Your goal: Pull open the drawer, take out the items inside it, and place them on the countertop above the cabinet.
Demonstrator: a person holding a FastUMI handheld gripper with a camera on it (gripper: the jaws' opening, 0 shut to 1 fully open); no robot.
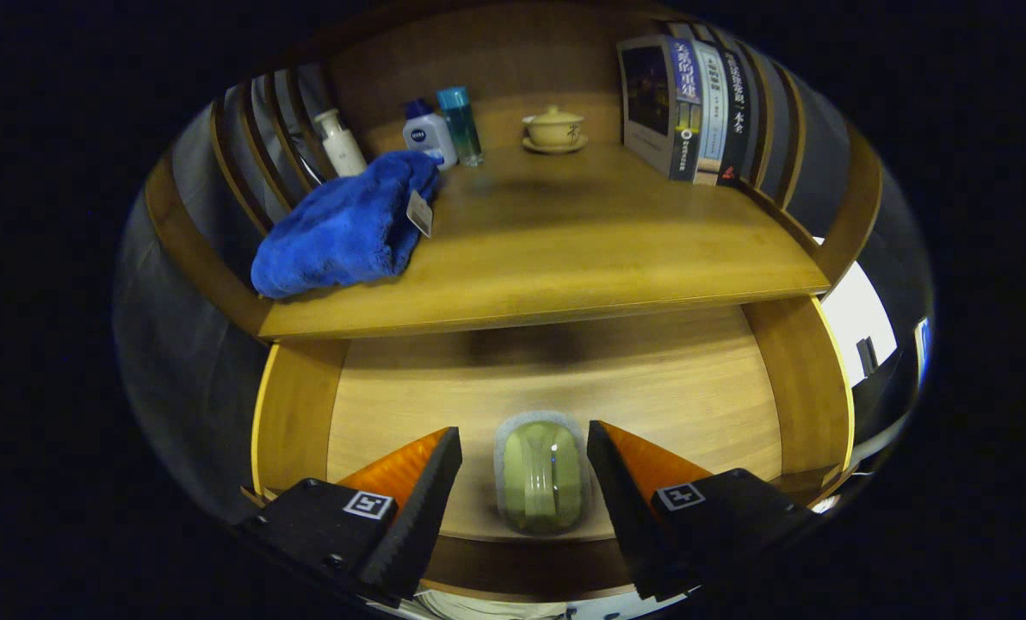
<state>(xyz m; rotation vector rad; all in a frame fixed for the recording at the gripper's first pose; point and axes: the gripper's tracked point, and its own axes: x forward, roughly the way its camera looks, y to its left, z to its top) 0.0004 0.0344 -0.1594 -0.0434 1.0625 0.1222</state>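
Flanking the green soap [540, 475] in the drawer [651, 387], fingers [427, 491] spread apart.

green item's [540, 475] near end behind drawer front [522, 564], book [683, 108] titles too small

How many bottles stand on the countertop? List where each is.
3. A white bottle stands by the left slats, a white bottle with a blue cap behind the blue towel, a teal bottle beside it. The towel may hide others. The gripper hangs open.
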